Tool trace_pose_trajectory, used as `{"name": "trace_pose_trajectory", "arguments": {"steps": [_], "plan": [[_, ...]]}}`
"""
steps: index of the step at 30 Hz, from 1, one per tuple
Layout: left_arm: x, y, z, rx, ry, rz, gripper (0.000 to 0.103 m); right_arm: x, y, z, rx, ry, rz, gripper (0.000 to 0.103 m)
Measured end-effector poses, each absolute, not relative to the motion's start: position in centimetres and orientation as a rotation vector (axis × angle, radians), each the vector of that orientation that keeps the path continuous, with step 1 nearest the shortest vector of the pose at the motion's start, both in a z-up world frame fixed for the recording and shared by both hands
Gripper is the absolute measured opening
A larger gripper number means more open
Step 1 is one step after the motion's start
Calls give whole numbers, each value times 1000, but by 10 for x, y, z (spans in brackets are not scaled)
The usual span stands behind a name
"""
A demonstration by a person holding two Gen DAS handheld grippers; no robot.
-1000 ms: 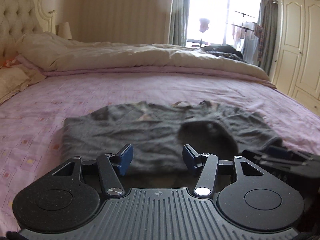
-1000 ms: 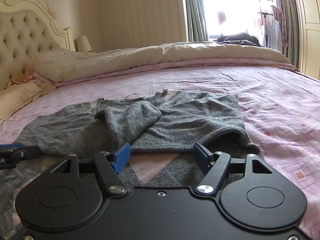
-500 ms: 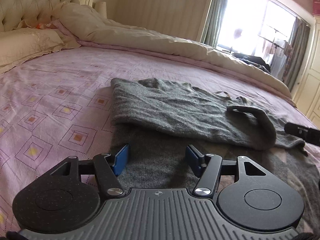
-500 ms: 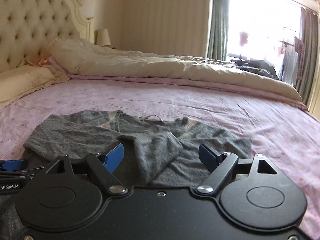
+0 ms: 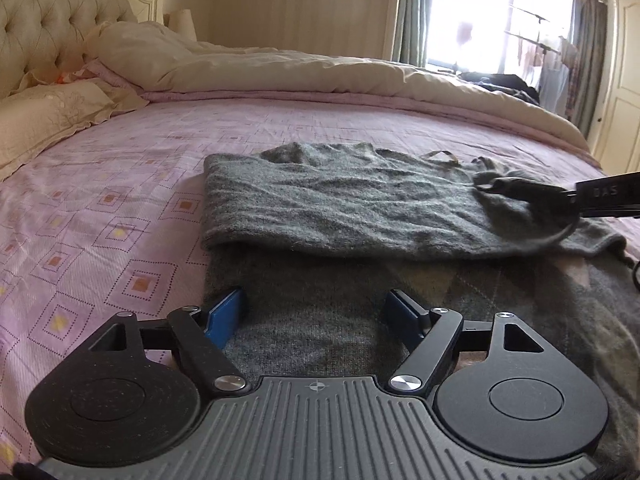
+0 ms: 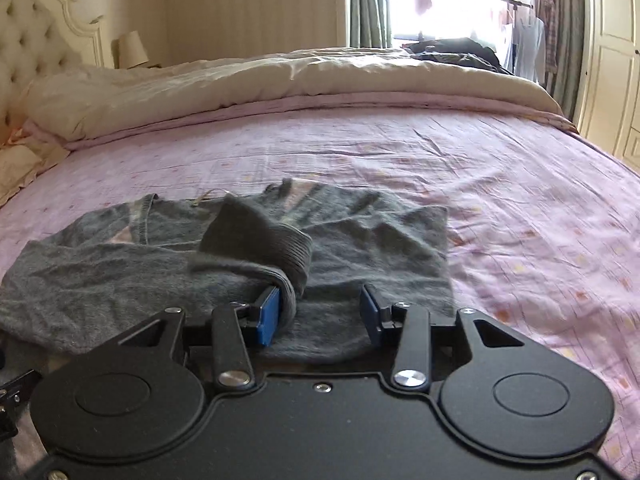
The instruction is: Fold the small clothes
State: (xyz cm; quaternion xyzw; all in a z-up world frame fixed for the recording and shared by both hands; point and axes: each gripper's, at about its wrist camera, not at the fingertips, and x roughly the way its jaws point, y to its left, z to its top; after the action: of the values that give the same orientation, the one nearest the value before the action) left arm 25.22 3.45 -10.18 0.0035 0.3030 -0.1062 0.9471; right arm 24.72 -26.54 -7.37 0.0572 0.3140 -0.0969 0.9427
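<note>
A grey knit sweater (image 5: 340, 204) lies on the pink bedspread, its upper part folded over its lower part; it also shows in the right wrist view (image 6: 120, 264). My left gripper (image 5: 316, 312) is open and empty, low over the sweater's near left edge. My right gripper (image 6: 318, 312) is open over the sweater's right side. The ribbed sleeve cuff (image 6: 280, 248) drapes over its left finger (image 6: 268, 314); the jaws are not closed on it. The right gripper shows in the left wrist view (image 5: 600, 196) at the sleeve.
The pink patterned bedspread (image 5: 100, 216) spreads all around the sweater. A cream duvet (image 6: 280, 76) is bunched along the far side, with pillows (image 5: 44, 120) and a tufted headboard at left. Dark clothes (image 6: 452, 50) lie on the duvet; a wardrobe stands at right.
My right gripper has moved forward and lower onto the sweater, and the sleeve cuff now hangs over its left finger. My left gripper has shifted slightly; the sweater body lies the same.
</note>
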Motion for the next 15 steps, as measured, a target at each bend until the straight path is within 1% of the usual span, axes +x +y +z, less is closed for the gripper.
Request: {"name": "trace_pose_trajectory", "arguments": {"steps": [4, 12, 13, 14, 15], "plan": [[251, 43, -102, -41, 609, -234, 76, 233, -279, -70, 163, 609, -162, 53], [250, 45, -101, -55, 606, -239, 76, 248, -305, -74, 301, 640, -125, 54], [250, 46, -101, -61, 606, -241, 76, 249, -308, -76, 328, 648, -117, 44], [250, 46, -101, -62, 606, -241, 76, 249, -310, -77, 341, 652, -111, 26], [250, 45, -101, -60, 606, -240, 76, 250, -310, -77, 334, 654, -111, 11]]}}
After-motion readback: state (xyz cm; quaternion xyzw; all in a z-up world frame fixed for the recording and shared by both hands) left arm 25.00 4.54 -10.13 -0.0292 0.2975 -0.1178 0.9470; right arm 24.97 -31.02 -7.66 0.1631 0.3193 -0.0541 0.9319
